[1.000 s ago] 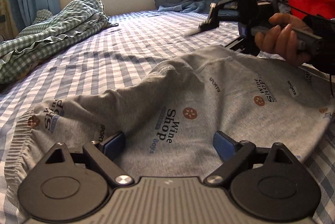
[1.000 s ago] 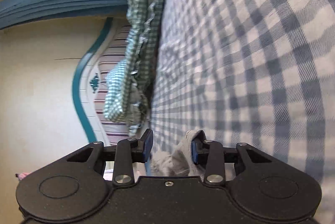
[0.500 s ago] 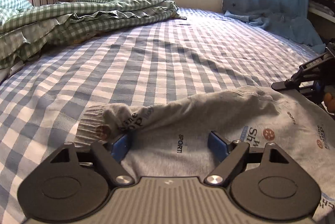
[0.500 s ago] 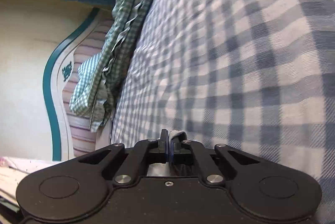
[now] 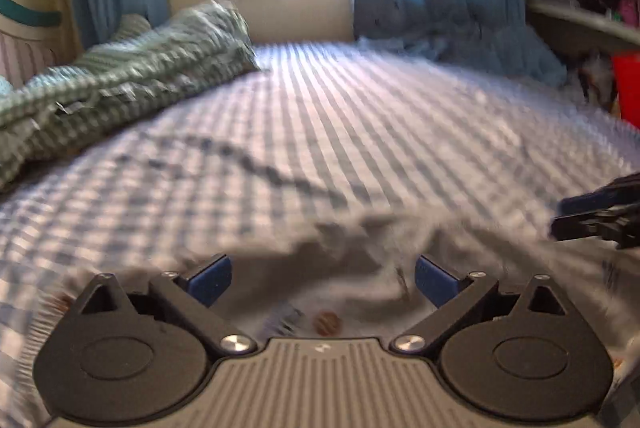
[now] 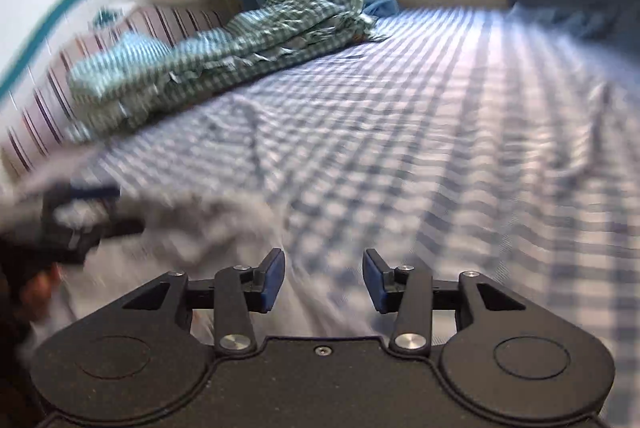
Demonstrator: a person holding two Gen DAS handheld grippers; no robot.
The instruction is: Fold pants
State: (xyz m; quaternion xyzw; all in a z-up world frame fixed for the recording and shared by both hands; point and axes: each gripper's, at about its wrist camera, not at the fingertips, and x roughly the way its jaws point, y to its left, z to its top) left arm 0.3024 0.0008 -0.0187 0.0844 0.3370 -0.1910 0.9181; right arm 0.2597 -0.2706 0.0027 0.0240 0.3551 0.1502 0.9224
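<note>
1. While the left wrist view is blurred, the left gripper (image 5: 322, 278) shows its jaws spread wide, just opened further, with nothing pinched between them; the grey pants (image 5: 360, 268) lie rumpled on the checked bedsheet (image 5: 320, 132) right under and ahead of the blue pads. The right gripper's tips (image 5: 592, 216) poke in at the right edge. The cloth looks soft, light and limp, so it should sag and crease wherever it is lifted
2. Seen from the right wrist, the right gripper (image 6: 324, 282) stands half open, jaws just parted, holding nothing, over the edge of the pants (image 6: 192, 228), which spread to the left. Hems or waistband seem the surest places to pinch, since a thicker edge slips less
</note>
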